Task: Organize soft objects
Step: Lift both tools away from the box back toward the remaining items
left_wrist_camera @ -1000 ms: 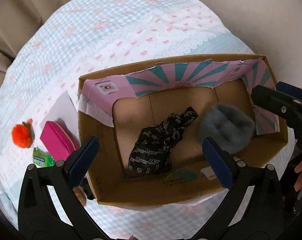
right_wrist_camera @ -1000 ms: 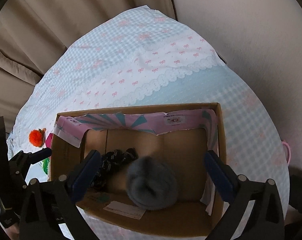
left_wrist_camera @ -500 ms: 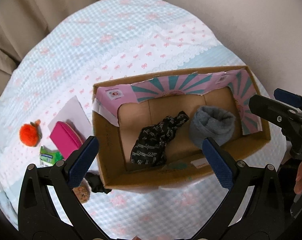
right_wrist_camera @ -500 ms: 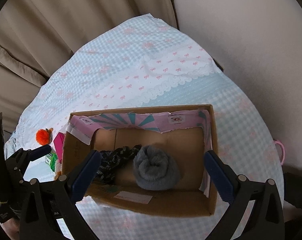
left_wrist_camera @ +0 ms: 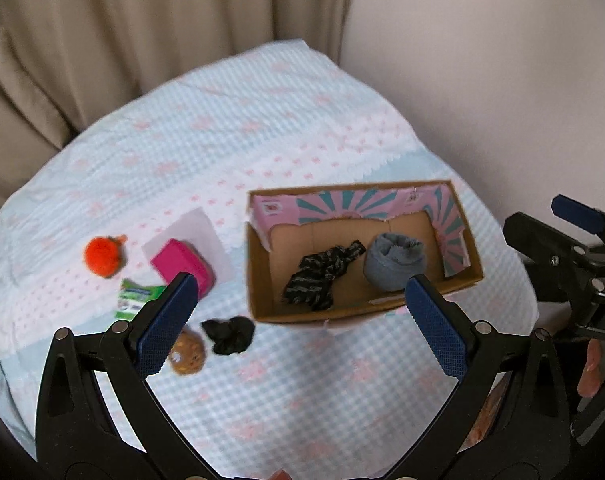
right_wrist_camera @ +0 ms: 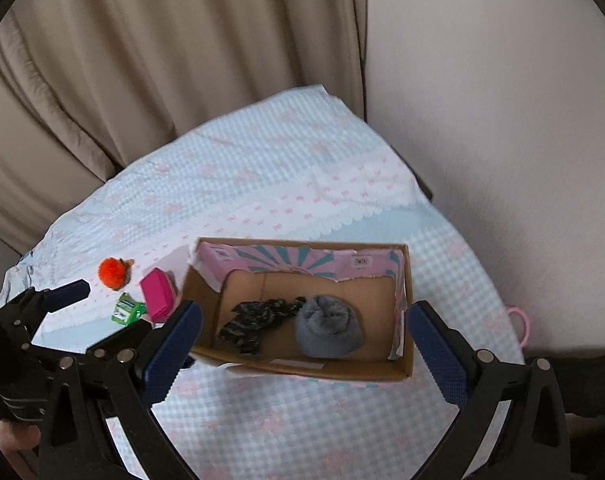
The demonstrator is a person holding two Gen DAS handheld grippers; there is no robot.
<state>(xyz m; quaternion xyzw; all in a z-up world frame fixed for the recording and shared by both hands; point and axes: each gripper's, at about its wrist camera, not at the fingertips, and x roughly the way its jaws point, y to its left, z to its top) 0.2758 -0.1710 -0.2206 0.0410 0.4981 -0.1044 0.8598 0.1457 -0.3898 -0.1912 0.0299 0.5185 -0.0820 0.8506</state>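
Left to right across the checked bedcover (left_wrist_camera: 302,152): an orange pompom (left_wrist_camera: 102,257), a green packet (left_wrist_camera: 133,298), a pink pouch (left_wrist_camera: 182,266) resting on a white sheet, a tan plush ball (left_wrist_camera: 188,352) and a black scrunchie (left_wrist_camera: 229,334) lie loose, all outside the cardboard box (left_wrist_camera: 262,280). Inside the box, a patterned black cloth (left_wrist_camera: 322,276) lies just beside a rolled grey sock (left_wrist_camera: 394,264), with bare floor at the box's right end. The left gripper (left_wrist_camera: 298,320) hangs above the cover, fingers spread wide and empty; the right gripper (right_wrist_camera: 302,344) hangs over the box, likewise spread and empty. The step in hand appears to be fetching the next loose item. The scrunchie lies nearest the left gripper; a good approach would descend straight onto it, pinch it across its bulk, and lift clear of the box's near wall before releasing. Open cover surrounds the loose items, whereas the box wall just beside the scrunchie and the cover's rounded near edge limit sideways travel.
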